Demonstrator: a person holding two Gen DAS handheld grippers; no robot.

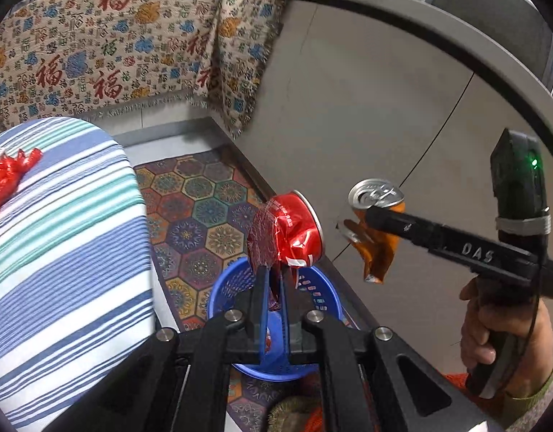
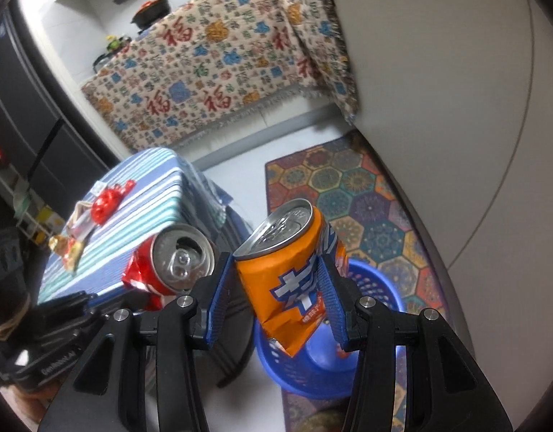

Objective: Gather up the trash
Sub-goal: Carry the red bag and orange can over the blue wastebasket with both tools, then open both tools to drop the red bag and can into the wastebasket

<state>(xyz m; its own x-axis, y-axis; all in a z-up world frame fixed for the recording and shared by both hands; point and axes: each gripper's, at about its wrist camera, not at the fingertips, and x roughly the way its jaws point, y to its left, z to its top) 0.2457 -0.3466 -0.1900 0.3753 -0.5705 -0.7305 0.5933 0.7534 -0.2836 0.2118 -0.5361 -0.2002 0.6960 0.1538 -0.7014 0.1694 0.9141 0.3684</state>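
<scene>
- Holding one crushed can per claw, both hanging over the blue basket (image 1: 323, 298) on the floor rug (image 1: 200, 216); we read this as the drop step.
- Left claw (image 1: 272, 280) is pinched narrow on the red can (image 1: 294, 230). The can sits at the fingertips, long axis tipped toward the right, its end rim facing up and right.
- Right claw (image 2: 276, 288) is clamped on the orange can (image 2: 294, 273). The can stands roughly upright, leaning left, top lid up, with the crumpled lower end poking below the pads.
- Key relation: the basket lies straight below and just beyond both claws. In the left wrist view its rim shows under the fingers; in the right wrist view it sits under and to the right of the orange can. Neither claw looks clearly closer.
- The two cans are near each other, apart, the red one to the left of the orange one.
- Basket contents: a small reddish scrap shows inside; the rest is hidden by the claws and cans.
- More trash left: red crumpled wrapper (image 2: 107, 201) and other wrappers (image 2: 69, 244) on the striped worktop (image 2: 143, 194), far left of the basket.
- Our guess: open straight down, one claw at a time, to avoid the cans knocking together.
</scene>
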